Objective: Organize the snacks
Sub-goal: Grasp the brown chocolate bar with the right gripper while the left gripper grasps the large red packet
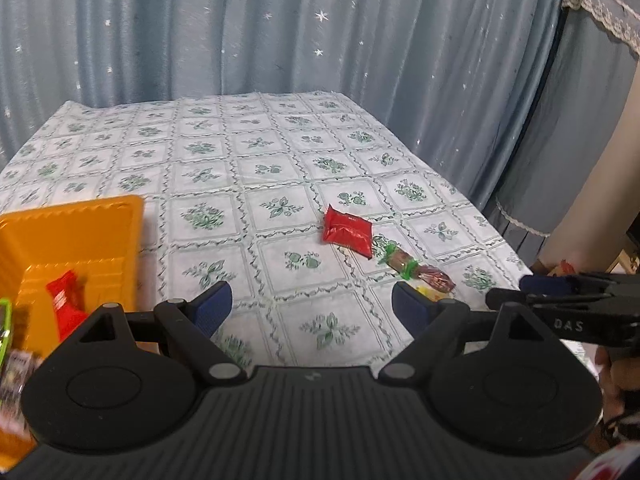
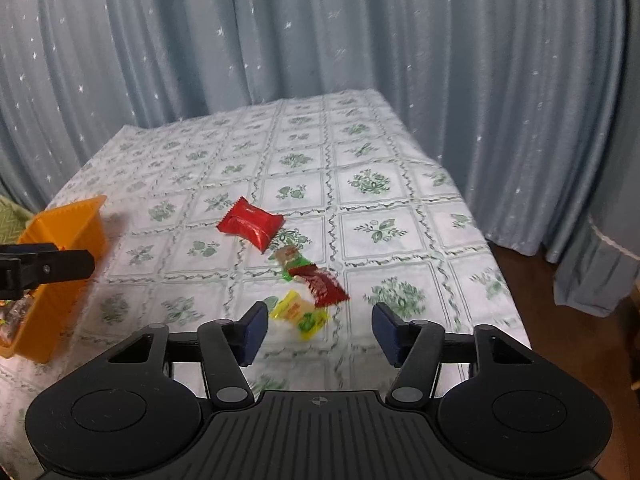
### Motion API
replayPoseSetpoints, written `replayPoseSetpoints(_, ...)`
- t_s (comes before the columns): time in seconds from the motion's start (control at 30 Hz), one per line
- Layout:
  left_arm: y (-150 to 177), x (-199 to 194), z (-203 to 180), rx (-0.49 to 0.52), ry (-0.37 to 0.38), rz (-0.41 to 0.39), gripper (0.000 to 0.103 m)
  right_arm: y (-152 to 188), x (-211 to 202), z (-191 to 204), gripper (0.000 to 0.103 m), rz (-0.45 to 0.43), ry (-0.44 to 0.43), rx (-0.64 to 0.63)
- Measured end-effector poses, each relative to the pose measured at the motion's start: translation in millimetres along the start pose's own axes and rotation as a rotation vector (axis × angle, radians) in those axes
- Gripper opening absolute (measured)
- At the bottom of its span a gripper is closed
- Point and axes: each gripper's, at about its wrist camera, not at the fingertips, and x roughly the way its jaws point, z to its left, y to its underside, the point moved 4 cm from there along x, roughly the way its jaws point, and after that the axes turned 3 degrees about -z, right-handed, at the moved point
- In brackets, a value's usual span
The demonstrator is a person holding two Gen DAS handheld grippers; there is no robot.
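Note:
A red snack packet lies on the floral tablecloth; it also shows in the left wrist view. Nearer lie a green-ended brown packet, a dark red packet and a yellow packet. My right gripper is open and empty, just above and short of the yellow packet. My left gripper is open and empty beside the orange bin, which holds a red packet and other snacks. The right gripper enters the left wrist view from the right.
The orange bin stands at the table's left. Blue star-print curtains hang close behind and to the right of the table. The table's right edge drops to a dark floor.

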Motion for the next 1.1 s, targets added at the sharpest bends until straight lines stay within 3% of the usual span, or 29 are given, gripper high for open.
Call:
replayPoseSetpoints(0.2, -7, 33, -1, 0.033, 0.012, 0.014, 0.086, -8, 46, -4, 0.044, 0.035, -0.040, -0.121)
replayPoseSetpoints(0.43, -14, 61, -2, 0.043, 0.030, 0.032, 0.086, -4, 82, -8, 0.040, 0.094, -0.057, -0.171)
replayPoseSetpoints(0.6, -15, 77, -3, 0.048, 0.040, 0.047, 0.086, -6, 91, -10, 0.028, 0.093, -0.063, -0.161)
replayPoseSetpoints(0.83, -15, 93, -8, 0.051, 0.061, 0.066, 0.086, -7, 93, -9, 0.023, 0.094, -0.047, -0.156)
replayPoseSetpoints(1.1, -17, 120, -13, 0.049, 0.054, 0.075, 0.085, -19, 74, -10, 0.022, 0.022, -0.027, -0.080)
